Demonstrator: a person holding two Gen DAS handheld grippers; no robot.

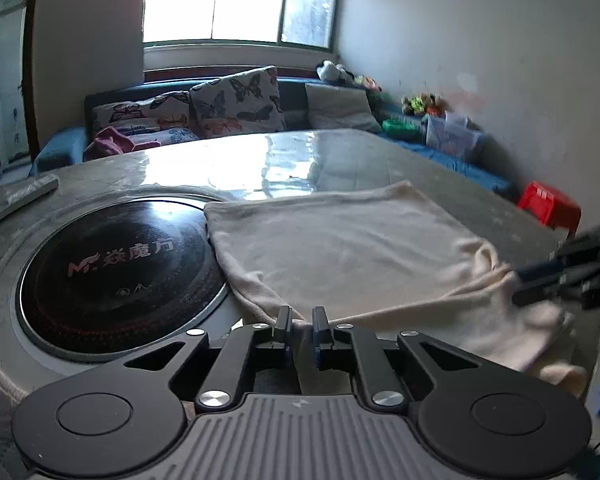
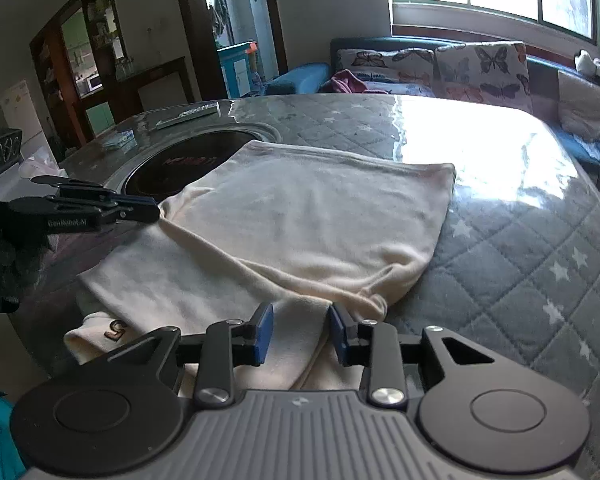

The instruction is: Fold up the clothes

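A cream garment (image 1: 340, 256) lies on the table, partly folded, its near part hanging over the table's front edge; it also shows in the right wrist view (image 2: 300, 220). My left gripper (image 1: 302, 320) is shut on the garment's near left edge, with a fold of cloth pinched between its pads. In the right wrist view the left gripper (image 2: 148, 210) shows from the side, closed on that edge. My right gripper (image 2: 300, 328) has its jaws apart around the garment's near right edge, not pinching it. In the left wrist view the right gripper (image 1: 520, 284) is blurred at the cloth's right corner.
A round black induction hob (image 1: 120, 272) is set in the table left of the garment, which covers its edge. The table has a grey quilted star cover (image 2: 520, 248) under glossy plastic. A flat box (image 1: 16, 196) lies far left. A sofa with butterfly cushions (image 1: 236, 100) stands behind.
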